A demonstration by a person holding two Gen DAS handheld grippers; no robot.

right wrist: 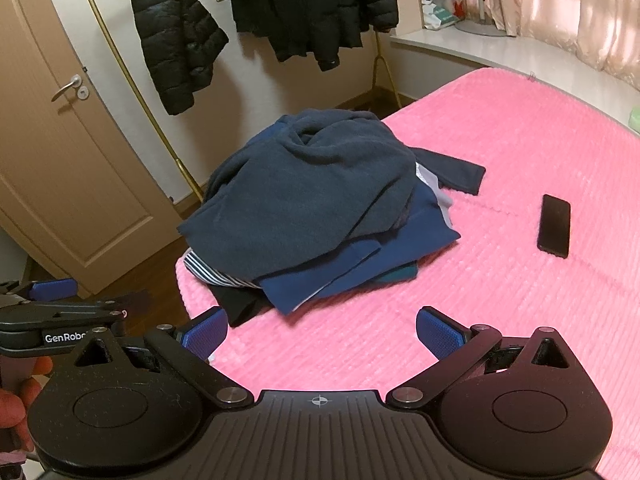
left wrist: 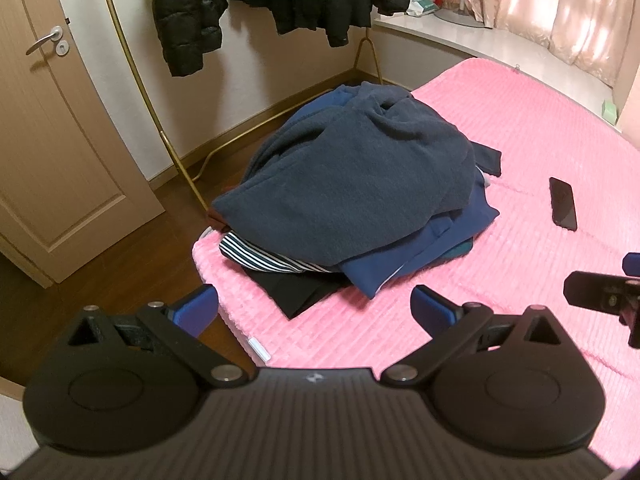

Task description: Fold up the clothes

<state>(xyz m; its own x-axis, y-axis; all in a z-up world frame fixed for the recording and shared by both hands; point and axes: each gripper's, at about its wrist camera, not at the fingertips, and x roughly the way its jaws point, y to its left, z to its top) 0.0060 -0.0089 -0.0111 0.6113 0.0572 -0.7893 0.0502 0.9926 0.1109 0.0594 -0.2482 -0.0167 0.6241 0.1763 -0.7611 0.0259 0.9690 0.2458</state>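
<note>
A heap of clothes sits near the corner of a pink bed (left wrist: 520,152) (right wrist: 500,140). On top lies a crumpled dark grey-blue fleece (left wrist: 352,176) (right wrist: 304,196). Under it are a royal-blue garment (left wrist: 404,268) (right wrist: 340,276), a striped shirt (left wrist: 264,258) (right wrist: 216,274) and a black piece (left wrist: 296,292) (right wrist: 240,304). My left gripper (left wrist: 316,308) stands open just short of the heap, nothing between its blue pads. My right gripper (right wrist: 322,330) is open too, over bare bedding in front of the heap.
A black phone (left wrist: 563,204) (right wrist: 554,225) lies on the bed right of the heap. Dark puffer jackets (left wrist: 188,12) (right wrist: 176,44) hang on a gold rack (left wrist: 176,160) beyond it. A wooden door (left wrist: 48,140) and wood floor are on the left. A hand (right wrist: 16,408) holds the left tool.
</note>
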